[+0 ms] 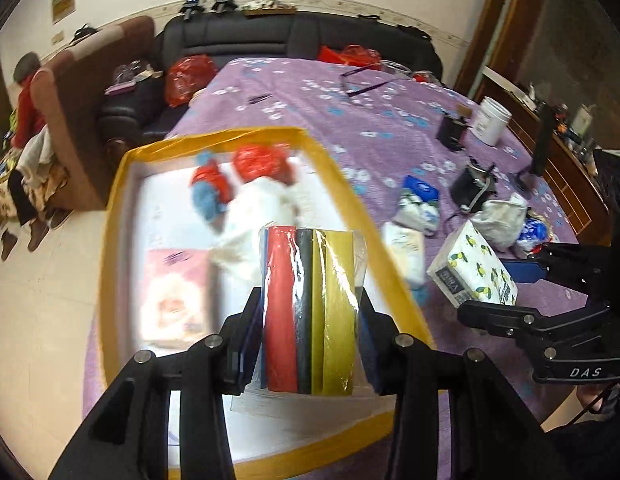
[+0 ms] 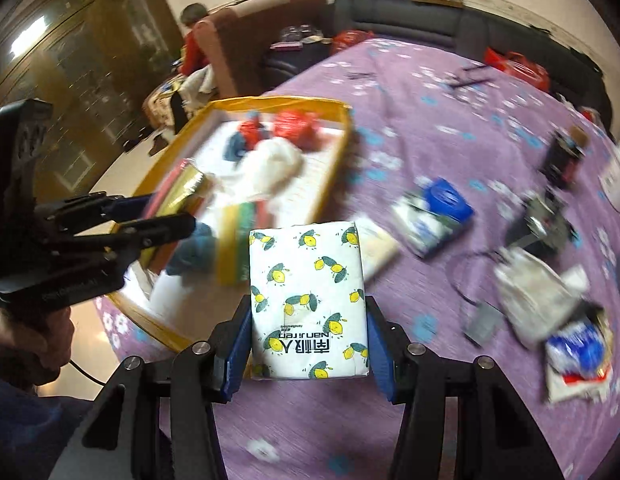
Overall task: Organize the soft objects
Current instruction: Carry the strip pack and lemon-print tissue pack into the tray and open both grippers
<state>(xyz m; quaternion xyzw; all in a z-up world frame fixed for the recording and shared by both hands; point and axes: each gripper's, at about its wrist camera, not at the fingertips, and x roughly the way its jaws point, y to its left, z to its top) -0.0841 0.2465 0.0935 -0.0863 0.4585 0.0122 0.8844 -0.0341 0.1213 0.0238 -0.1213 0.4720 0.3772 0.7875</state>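
My left gripper is shut on a clear pack of coloured cloths, red, black and yellow, held above the yellow-rimmed box. The box holds a white cloth, red bags and a pink pack. My right gripper is shut on a white tissue pack with lemon print, held above the purple tablecloth beside the box. The left gripper also shows in the right wrist view, and the right gripper in the left wrist view.
Loose packs lie on the purple tablecloth: a blue-and-white pack, a grey bag, a blue-red bag. A white cup, black devices, a dark sofa and a brown armchair stand behind.
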